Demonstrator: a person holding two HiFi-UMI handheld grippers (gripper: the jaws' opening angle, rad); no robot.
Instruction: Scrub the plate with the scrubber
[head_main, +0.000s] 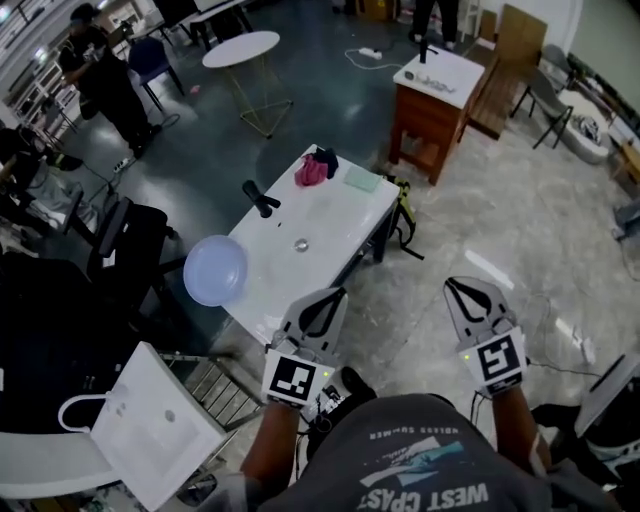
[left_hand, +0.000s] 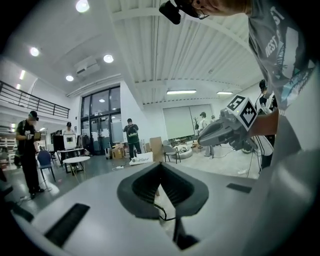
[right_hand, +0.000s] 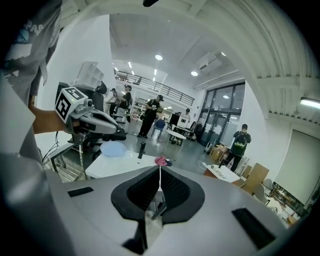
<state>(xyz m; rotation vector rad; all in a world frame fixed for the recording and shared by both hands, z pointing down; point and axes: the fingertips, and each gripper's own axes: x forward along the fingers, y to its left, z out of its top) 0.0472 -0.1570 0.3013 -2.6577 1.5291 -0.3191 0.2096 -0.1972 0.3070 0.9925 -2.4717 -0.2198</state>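
While both grippers are hovering short of the white table (head_main: 335, 215), neither is gripping anything: left gripper (head_main: 337, 293) and right gripper (head_main: 453, 284) are both showing jaws closed together, empty. Pale blue plate (head_main: 215, 270) is sitting at the table's near left corner. Black scrubber (head_main: 260, 198) is standing farther back, apart from the plate, pink cloth (head_main: 311, 170) beyond.

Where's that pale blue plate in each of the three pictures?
Head view: plate left of centre, at the white table's near left corner.
Left gripper view: not in it.
Right gripper view: plate left of centre, on the white table.
Shared landmark: pink cloth, in head and right gripper views.
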